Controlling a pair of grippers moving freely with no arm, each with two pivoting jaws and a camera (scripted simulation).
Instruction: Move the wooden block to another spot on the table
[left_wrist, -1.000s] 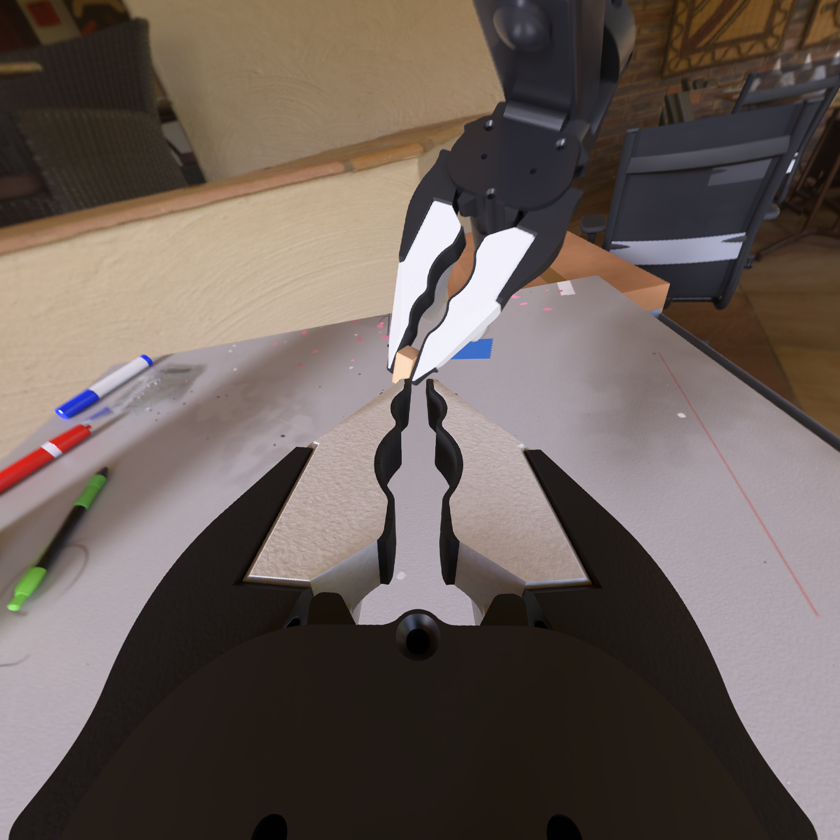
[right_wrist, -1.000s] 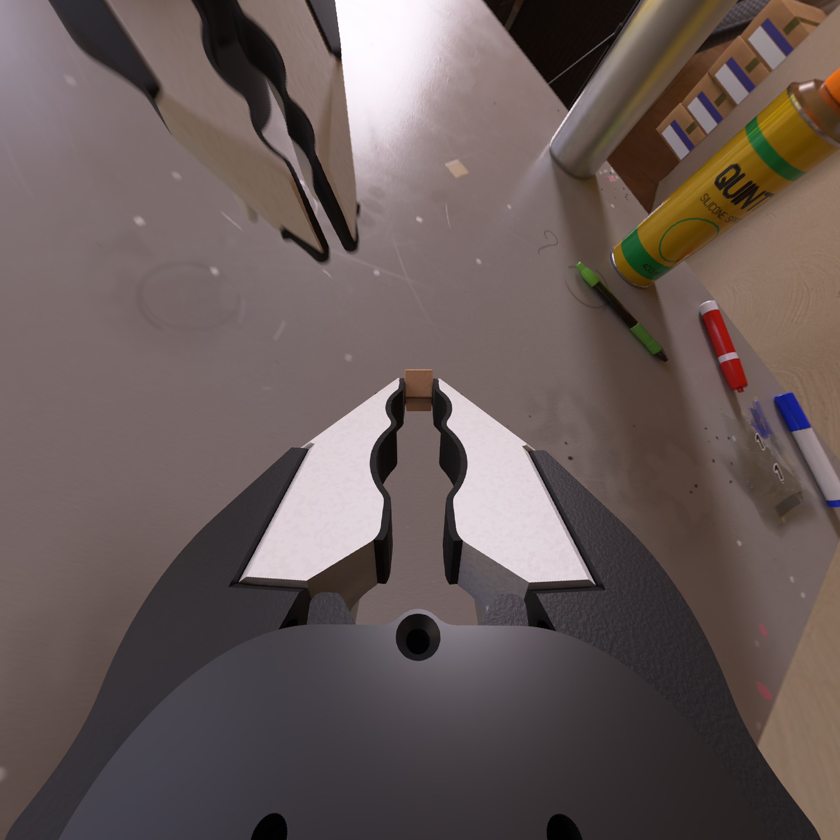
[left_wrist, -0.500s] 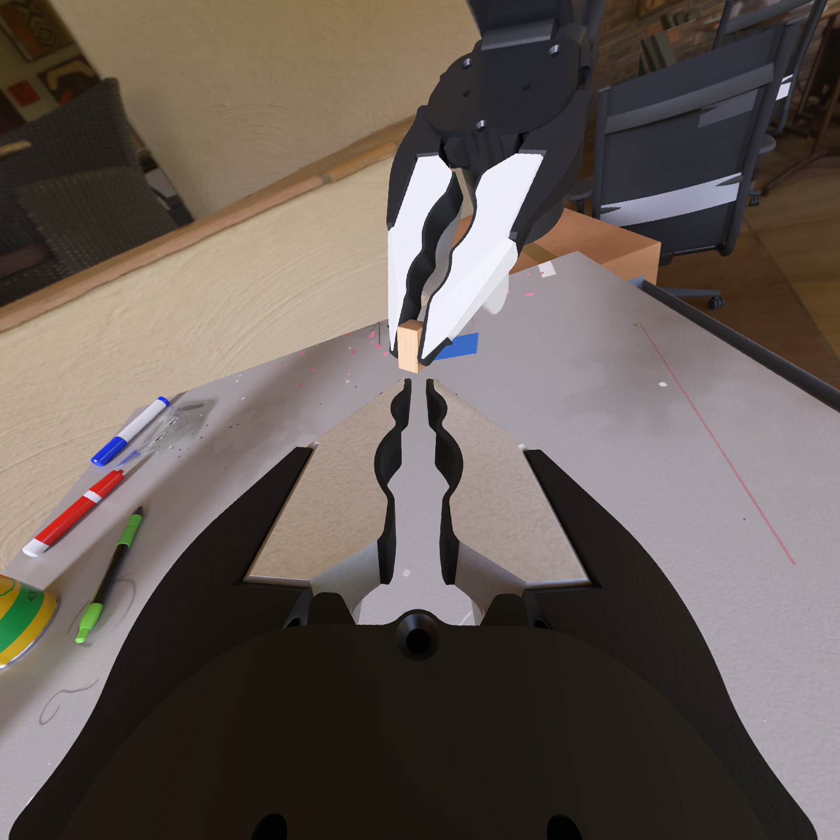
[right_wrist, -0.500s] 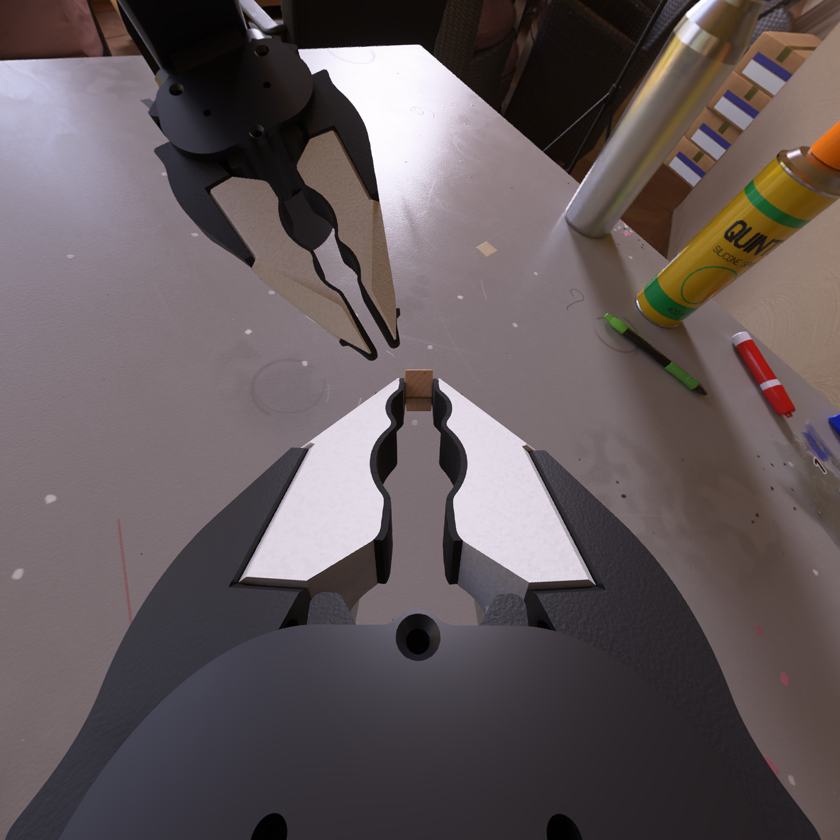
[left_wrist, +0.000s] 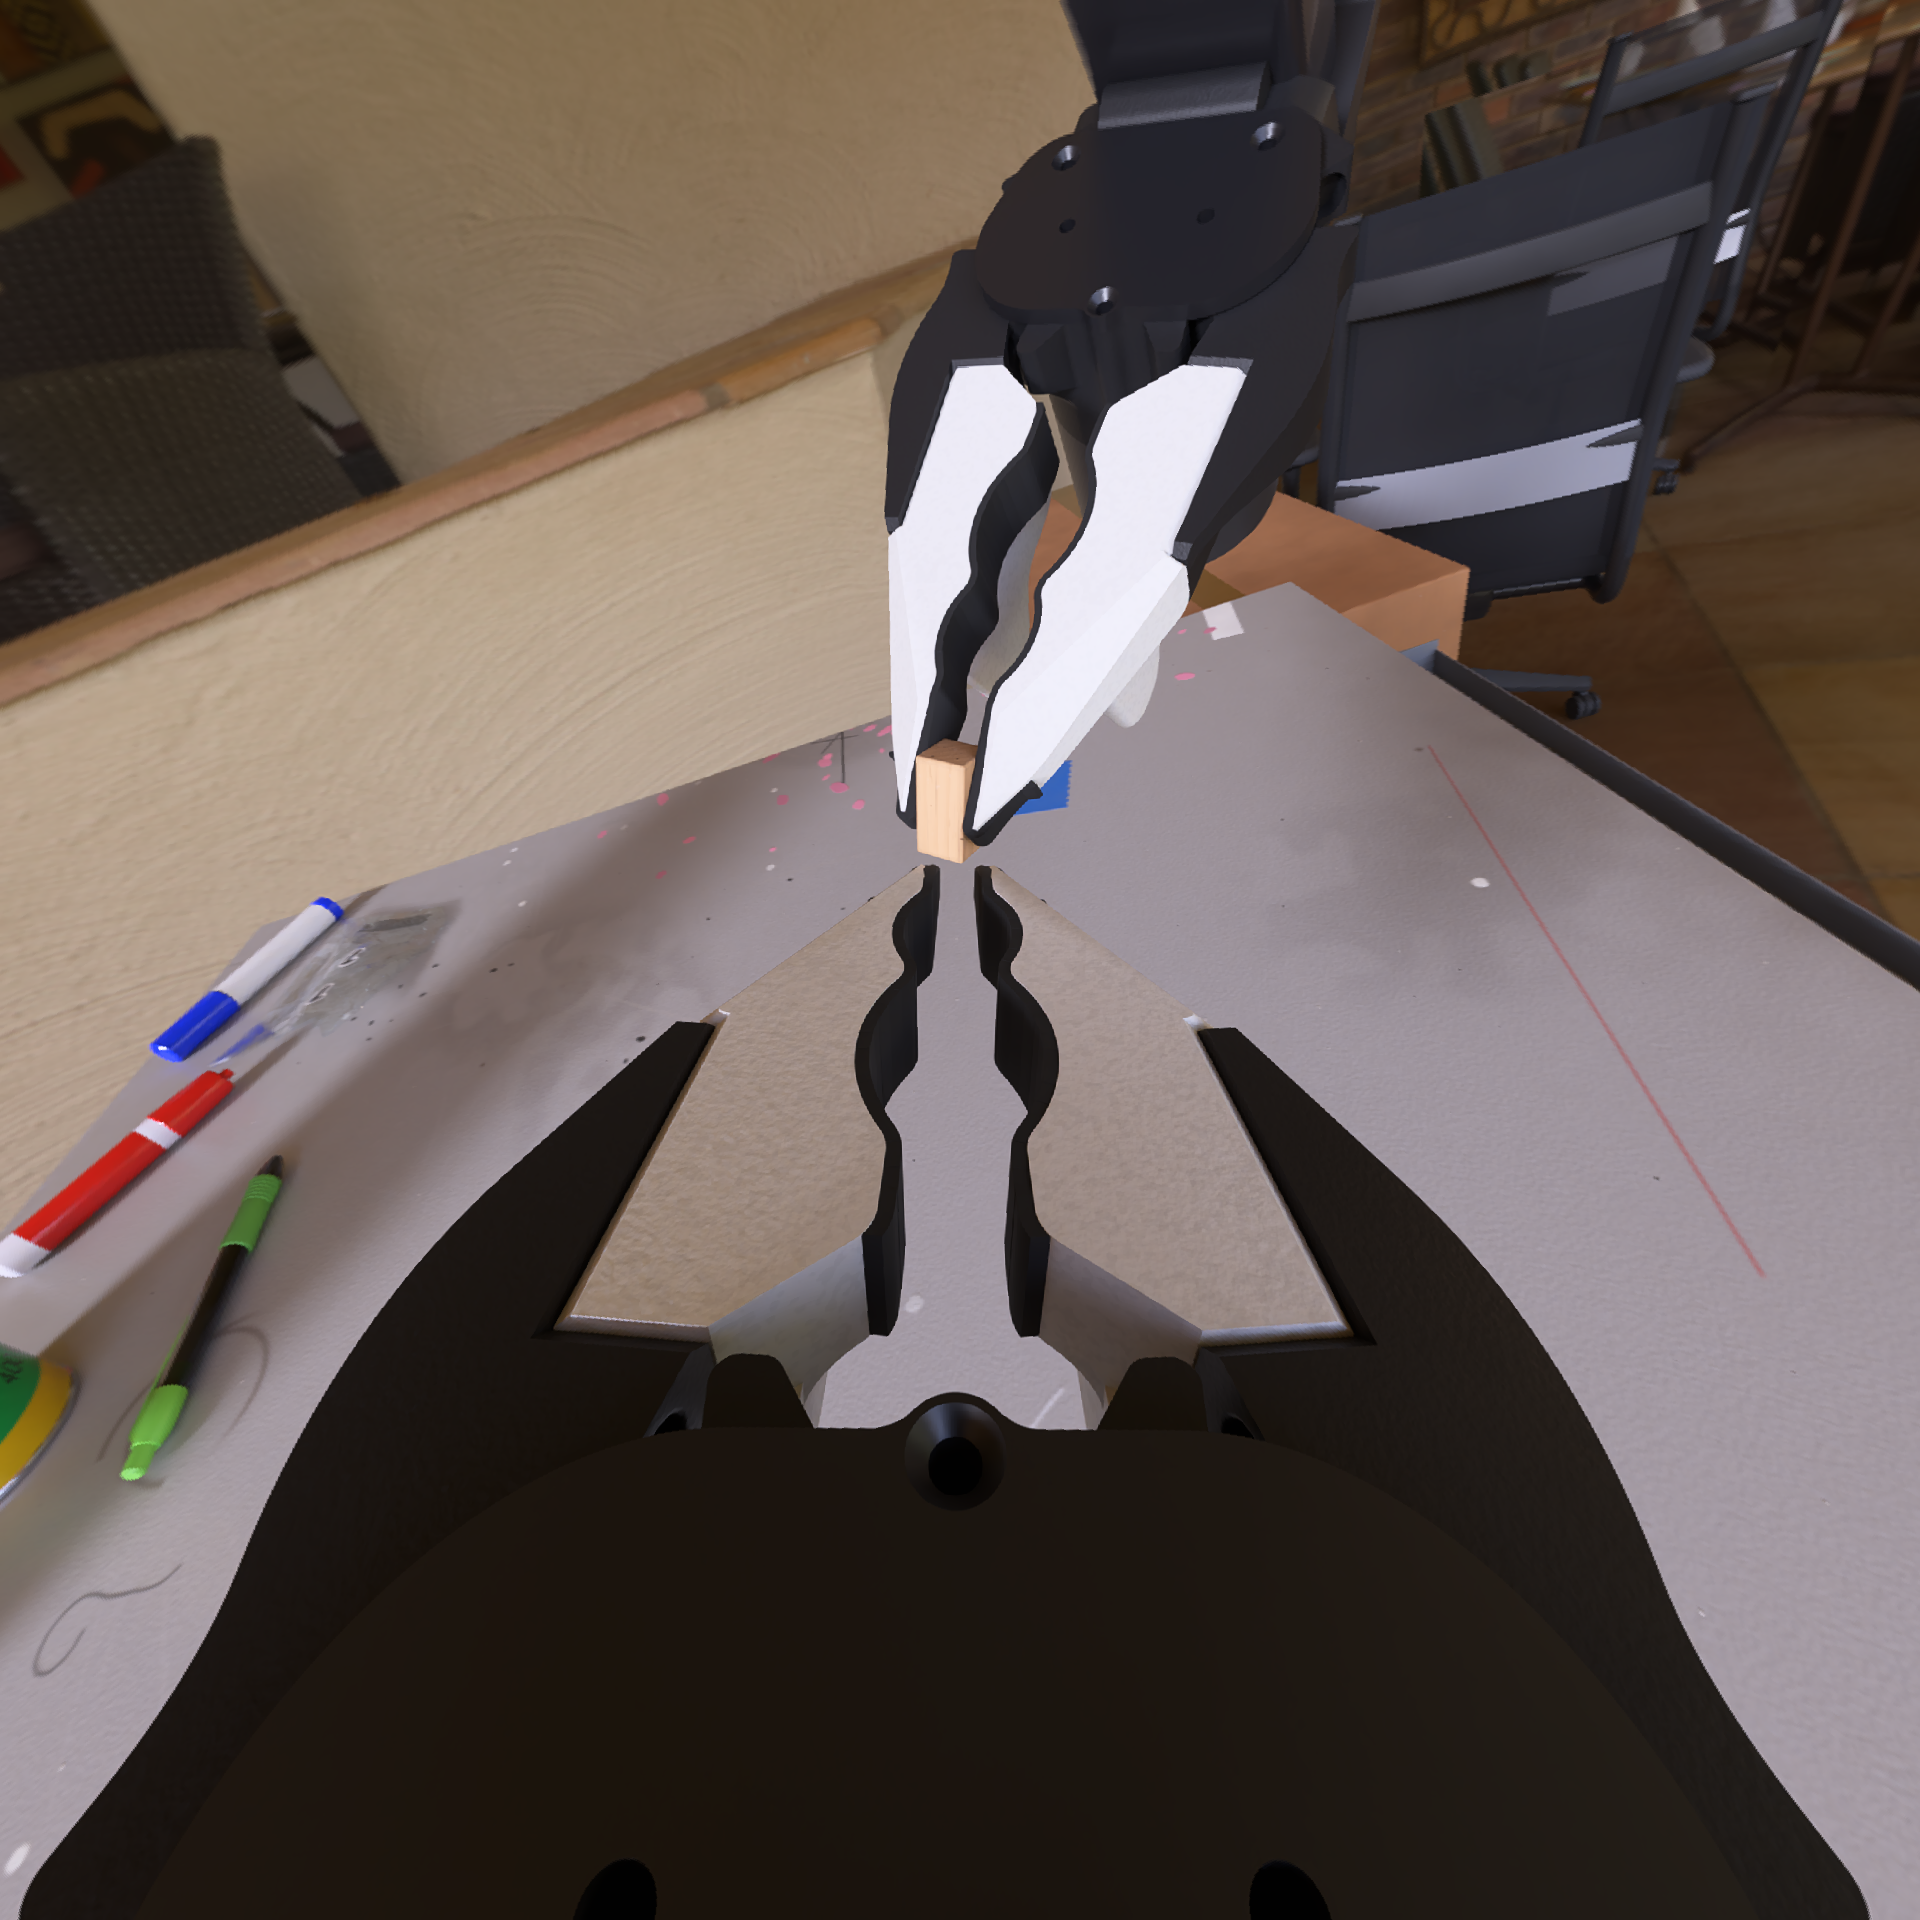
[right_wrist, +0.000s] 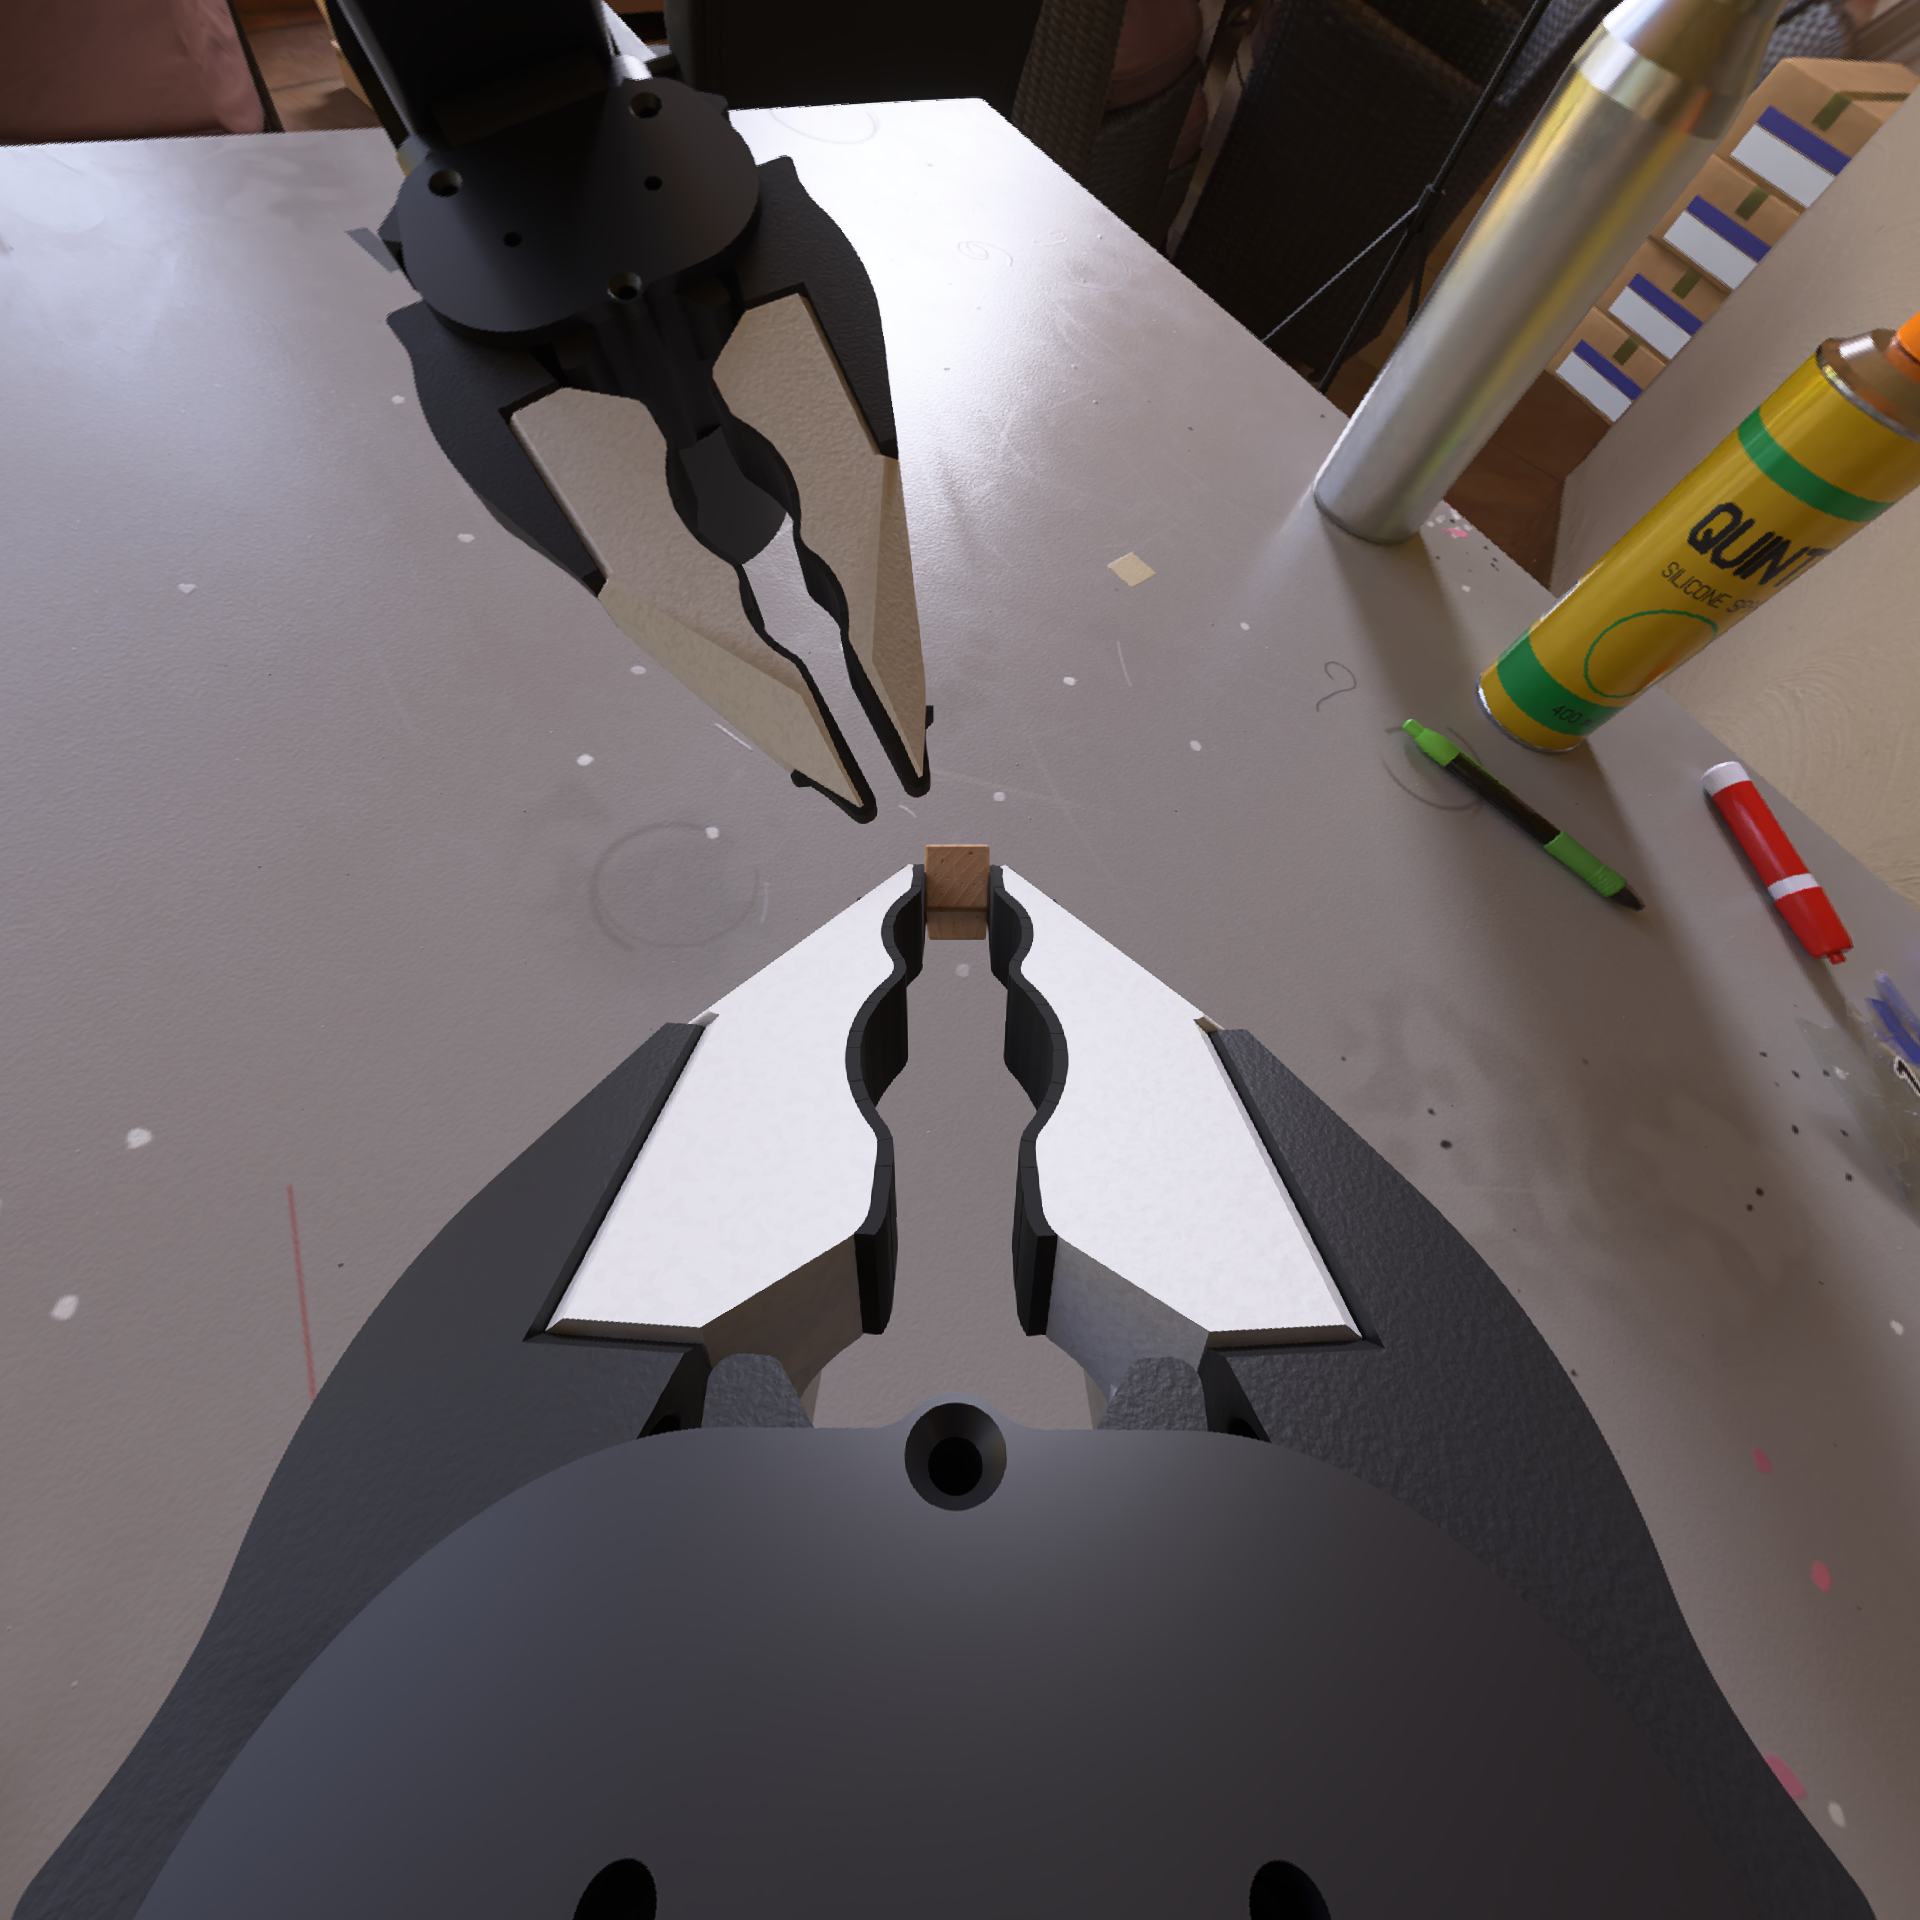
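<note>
The small wooden block (right_wrist: 956, 875) is pinched between the white fingertips of my right gripper (right_wrist: 956, 881), which holds it up off the grey table (right_wrist: 312, 727). In the left wrist view the block (left_wrist: 945, 816) hangs in the right gripper (left_wrist: 948, 826) just beyond my own tips, above the table (left_wrist: 1351, 987). My left gripper (left_wrist: 956, 881) has tan fingers, shut to a narrow slit, with nothing between them. It faces the right gripper tip to tip and shows in the right wrist view (right_wrist: 888, 795), close to the block without touching it.
A blue marker (left_wrist: 249, 977), red marker (left_wrist: 114, 1169) and green pen (left_wrist: 203, 1320) lie along the wall side. A yellow spray can (right_wrist: 1704, 561) and silver cylinder (right_wrist: 1507, 270) stand there too. A blue patch (left_wrist: 1044, 795) marks the table; a dark chair (left_wrist: 1507, 343) stands past its edge.
The right gripper has lifted the block higher above the table. The left gripper has drawn back from it, so the two now sit tip to tip. Both stayed shut.
</note>
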